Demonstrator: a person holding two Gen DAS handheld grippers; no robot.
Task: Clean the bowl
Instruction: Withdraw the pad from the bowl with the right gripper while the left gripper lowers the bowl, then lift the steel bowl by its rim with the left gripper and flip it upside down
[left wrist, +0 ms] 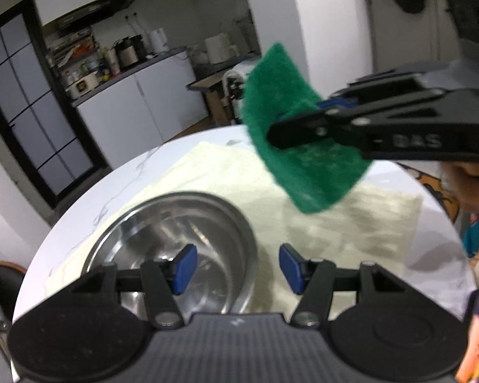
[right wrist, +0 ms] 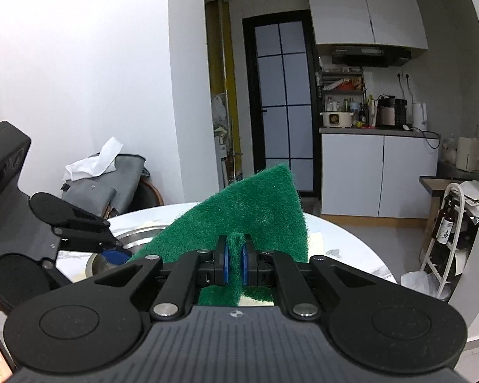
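The left tool (left wrist: 234, 266), nearest, hangs released, its jaws straddling the near rim of a steel bowl (left wrist: 172, 223). The bowl sits on a pale cloth (left wrist: 351, 223) toward the worktop's (left wrist: 437, 271) left edge. It is probably light, stiff and slippery; the rim looks the best hold. The right tool (right wrist: 235, 263) is clenched on a soft green scouring pad (right wrist: 255, 204), in open air above the cloth.

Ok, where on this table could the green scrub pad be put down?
Free: the cream towel right of the steel bowl, and bare white tabletop along the towel's left edge. Crowded: the bowl, straddled by the left gripper, jaws open.
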